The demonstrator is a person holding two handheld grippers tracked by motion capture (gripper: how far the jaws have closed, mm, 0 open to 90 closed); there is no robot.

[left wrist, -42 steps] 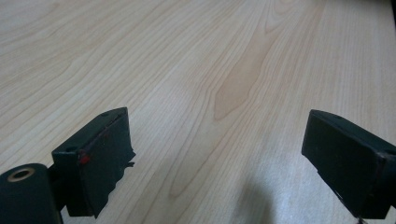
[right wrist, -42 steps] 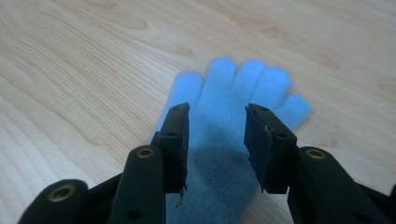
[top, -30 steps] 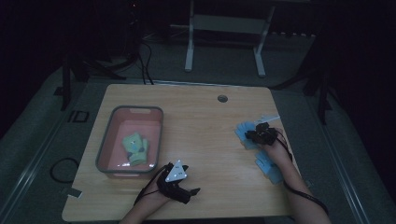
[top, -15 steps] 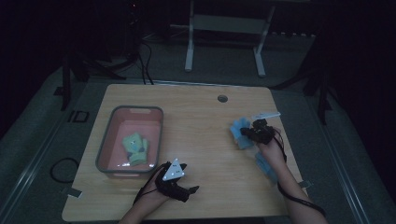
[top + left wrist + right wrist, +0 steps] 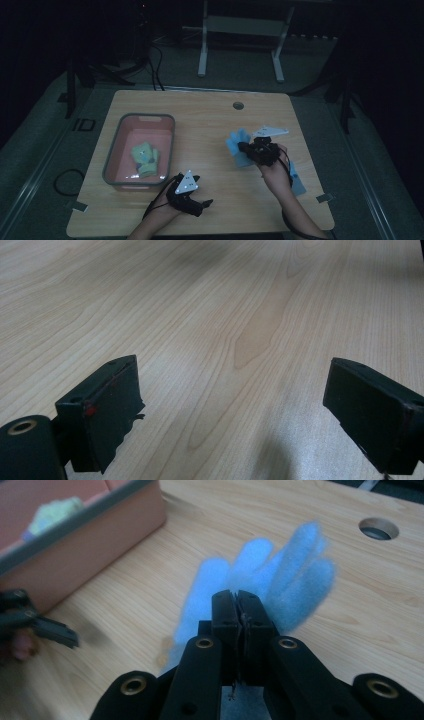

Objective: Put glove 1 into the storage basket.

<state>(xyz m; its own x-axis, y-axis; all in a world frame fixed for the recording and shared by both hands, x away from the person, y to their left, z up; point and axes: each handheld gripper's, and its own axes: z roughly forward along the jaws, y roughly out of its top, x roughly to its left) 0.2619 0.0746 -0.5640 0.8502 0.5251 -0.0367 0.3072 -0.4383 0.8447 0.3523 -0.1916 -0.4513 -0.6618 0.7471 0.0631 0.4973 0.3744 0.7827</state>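
Note:
A light blue glove [image 5: 235,142] hangs from my right gripper [image 5: 244,148], whose jaws are shut on its cuff, above the right half of the table. In the right gripper view the closed jaws [image 5: 241,605] pinch the blue glove [image 5: 280,570], its fingers dangling blurred beyond them. A second blue glove [image 5: 296,181] lies flat by the right forearm. My left gripper [image 5: 206,203] rests near the front edge, jaws wide apart [image 5: 235,390] with bare wood between them.
A pink bin with a grey rim [image 5: 142,118] stands on the left half of the table and holds yellow-green gloves [image 5: 145,157]. The bin's wall [image 5: 100,530] is near the held glove. A cable hole [image 5: 238,106] sits at the table's back.
My right gripper has moved left and up with the blue glove, which now hangs off the table. The left gripper has stayed put.

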